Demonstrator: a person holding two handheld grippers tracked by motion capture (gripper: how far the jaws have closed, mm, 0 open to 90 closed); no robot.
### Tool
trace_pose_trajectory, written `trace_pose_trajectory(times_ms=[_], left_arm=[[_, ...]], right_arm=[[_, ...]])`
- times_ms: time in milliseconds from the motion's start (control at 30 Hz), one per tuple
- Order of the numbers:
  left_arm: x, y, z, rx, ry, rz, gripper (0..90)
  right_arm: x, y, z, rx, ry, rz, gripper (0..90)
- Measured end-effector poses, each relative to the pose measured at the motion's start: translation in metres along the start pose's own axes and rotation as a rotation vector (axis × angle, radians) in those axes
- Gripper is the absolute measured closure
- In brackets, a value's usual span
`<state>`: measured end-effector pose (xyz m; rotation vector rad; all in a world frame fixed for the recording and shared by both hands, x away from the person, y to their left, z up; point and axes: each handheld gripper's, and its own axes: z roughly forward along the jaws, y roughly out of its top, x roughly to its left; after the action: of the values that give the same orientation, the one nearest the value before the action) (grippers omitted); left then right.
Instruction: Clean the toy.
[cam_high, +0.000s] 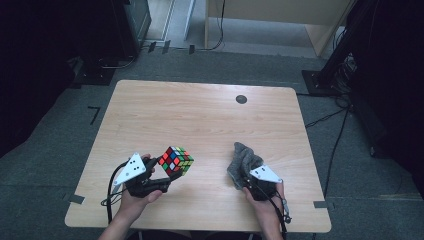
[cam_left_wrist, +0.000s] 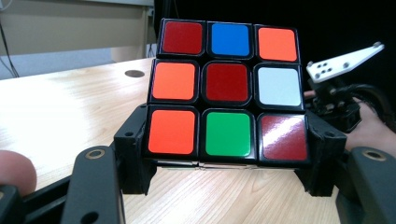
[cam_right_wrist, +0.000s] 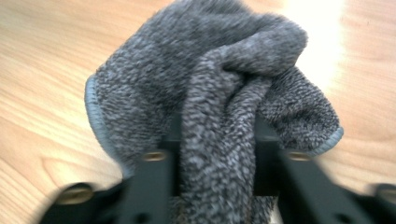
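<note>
A scrambled puzzle cube is lifted off the wooden table at the front left, with my left gripper shut on it. In the left gripper view the cube shows a red, orange, blue, white and green face, and the jaws of the left gripper clamp its lowest row. At the front right lies a bunched grey fleece cloth. My right gripper stands at its near end. A thick fold of the cloth sits between the parted jaws of the right gripper.
A small black disc is set into the table near the far edge. The other hand's gripper, with its white plate, shows beyond the cube. Dark stands and cables ring the table on the floor.
</note>
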<state>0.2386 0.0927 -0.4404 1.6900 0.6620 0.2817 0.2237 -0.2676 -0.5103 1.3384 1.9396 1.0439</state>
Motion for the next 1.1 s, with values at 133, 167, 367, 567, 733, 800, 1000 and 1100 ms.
trace_pose_trajectory(times_ms=[133, 167, 367, 567, 733, 800, 1000, 1100], left_arm=[[0.003, -0.001, 0.002, 0.029, -0.001, -0.024, 34.1], [0.004, -0.001, 0.002, 0.035, 0.002, -0.03, 34.1], [0.01, 0.0, 0.004, 0.051, -0.013, -0.069, 34.0], [0.003, -0.002, 0.015, 0.079, -0.069, -0.099, 34.0], [-0.007, -0.001, 0.021, 0.088, -0.13, -0.115, 34.0], [-0.01, 0.0, 0.022, 0.096, -0.142, -0.122, 34.0], [-0.016, -0.003, 0.031, 0.136, -0.175, -0.159, 34.0], [-0.019, -0.003, 0.034, 0.158, -0.193, -0.168, 34.0]], right_arm=[[0.003, 0.008, -0.011, -0.147, 0.081, 0.003, 39.5], [0.005, 0.012, -0.015, -0.169, 0.123, 0.005, 38.6], [0.037, 0.031, -0.034, -0.282, 0.253, -0.124, 32.6], [0.071, 0.036, -0.038, -0.336, 0.349, -0.246, 26.4], [0.089, 0.031, -0.032, -0.338, 0.362, -0.319, 20.7], [0.093, 0.031, -0.032, -0.353, 0.364, -0.33, 19.3], [0.098, 0.031, -0.03, -0.356, 0.355, -0.358, 18.9], [0.099, 0.03, -0.03, -0.37, 0.325, -0.374, 20.0]])
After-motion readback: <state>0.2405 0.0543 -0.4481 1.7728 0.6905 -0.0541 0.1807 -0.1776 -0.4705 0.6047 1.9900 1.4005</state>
